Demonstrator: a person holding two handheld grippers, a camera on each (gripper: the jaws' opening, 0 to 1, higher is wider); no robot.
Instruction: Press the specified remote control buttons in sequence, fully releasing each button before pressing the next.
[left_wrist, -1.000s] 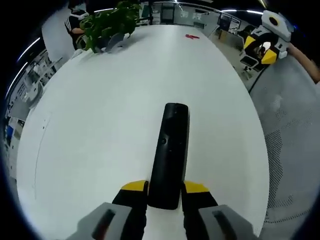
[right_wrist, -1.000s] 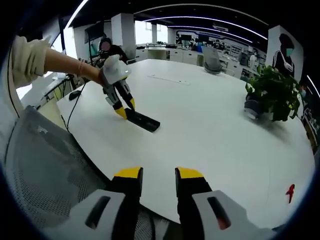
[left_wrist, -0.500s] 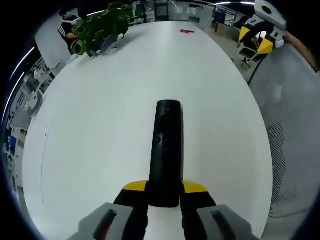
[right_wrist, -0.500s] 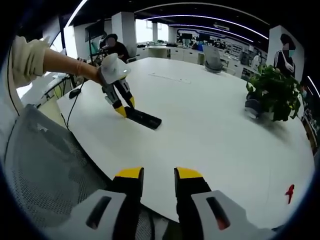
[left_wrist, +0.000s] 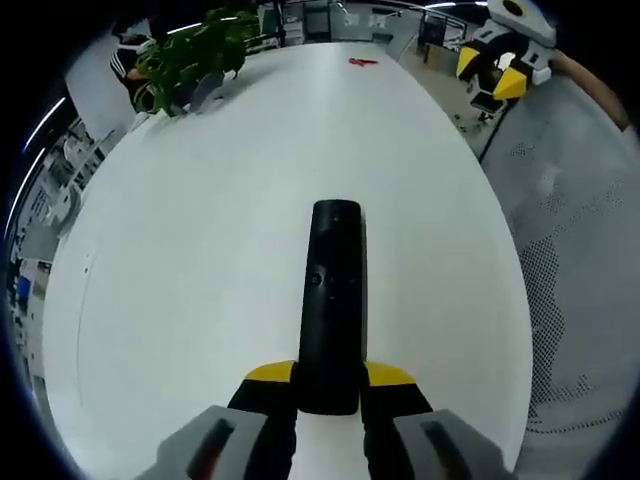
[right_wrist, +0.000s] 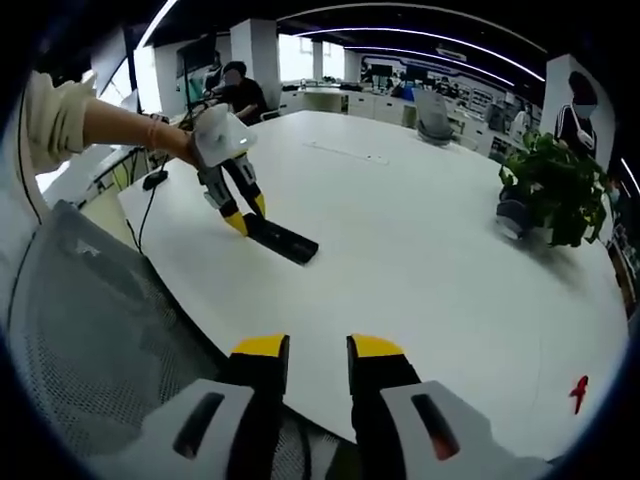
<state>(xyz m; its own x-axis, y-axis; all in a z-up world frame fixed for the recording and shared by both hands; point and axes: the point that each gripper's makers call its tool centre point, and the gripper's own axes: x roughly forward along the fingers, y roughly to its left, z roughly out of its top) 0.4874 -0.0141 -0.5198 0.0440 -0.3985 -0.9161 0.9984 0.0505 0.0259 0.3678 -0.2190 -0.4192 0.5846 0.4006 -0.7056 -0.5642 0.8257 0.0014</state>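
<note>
The left gripper (left_wrist: 329, 378) clamps its 2 yellow-tipped fingers (left_wrist: 270, 375) on the near end of the black remote (left_wrist: 331, 300), which lies on the white surface (left_wrist: 200, 230). No writing is legible. The right gripper (right_wrist: 316, 352) hovers off the surface edge, fingers slightly apart, empty.

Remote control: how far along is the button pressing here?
Done: the black remote control lies on the white table, its near end clamped between the left hand-held gripper jaws. In hand: just that hold. The right hand-held gripper hovers near the table's edge, well away from the remote, jaws slightly apart and empty. Left: apparently the presses; nothing is on a button now.
</note>
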